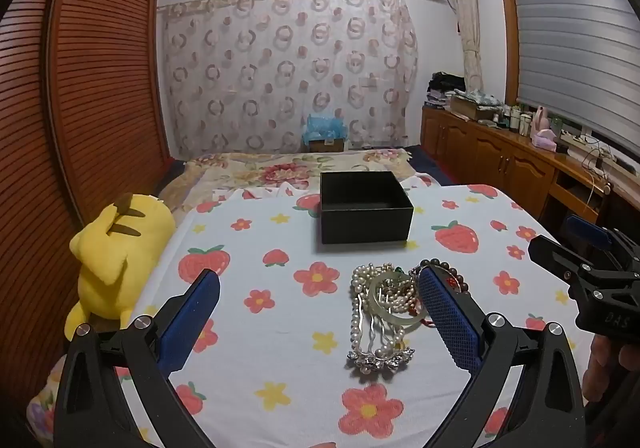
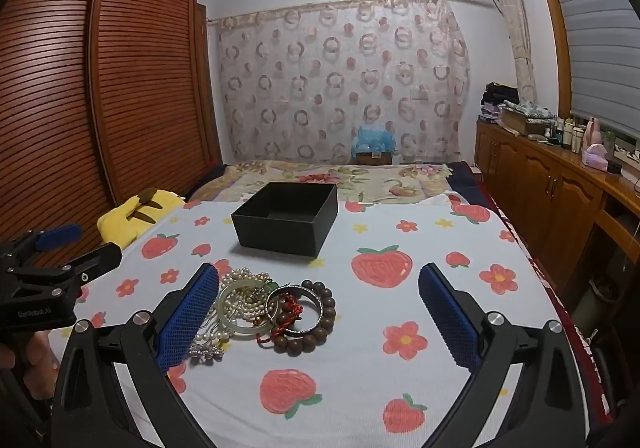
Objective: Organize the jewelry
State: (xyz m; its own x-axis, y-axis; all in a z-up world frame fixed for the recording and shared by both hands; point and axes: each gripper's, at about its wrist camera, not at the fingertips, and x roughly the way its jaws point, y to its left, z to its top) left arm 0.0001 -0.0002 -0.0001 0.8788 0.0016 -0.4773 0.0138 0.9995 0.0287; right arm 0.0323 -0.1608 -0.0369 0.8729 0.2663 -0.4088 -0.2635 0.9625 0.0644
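Note:
A pile of jewelry (image 1: 384, 312) lies on the strawberry-print bedspread (image 1: 280, 328): a pearl necklace, a pale jade bangle (image 1: 394, 300), a silver hair comb (image 1: 380, 358) and brown wooden beads. In the right wrist view the pile (image 2: 272, 312) also shows a silver bangle (image 2: 296, 308) and a wooden bead bracelet (image 2: 320, 320). An open, empty black box (image 1: 365, 206) stands beyond the pile; it also shows in the right wrist view (image 2: 286, 218). My left gripper (image 1: 320, 316) is open, its right finger beside the pile. My right gripper (image 2: 320, 316) is open, its left finger at the pile's left edge.
A yellow plush toy (image 1: 116, 260) lies at the bed's left edge by the wooden wardrobe (image 1: 80, 88). A floral blanket (image 1: 296, 168) covers the far bed. Wooden cabinets (image 2: 560, 200) with bottles run along the right wall.

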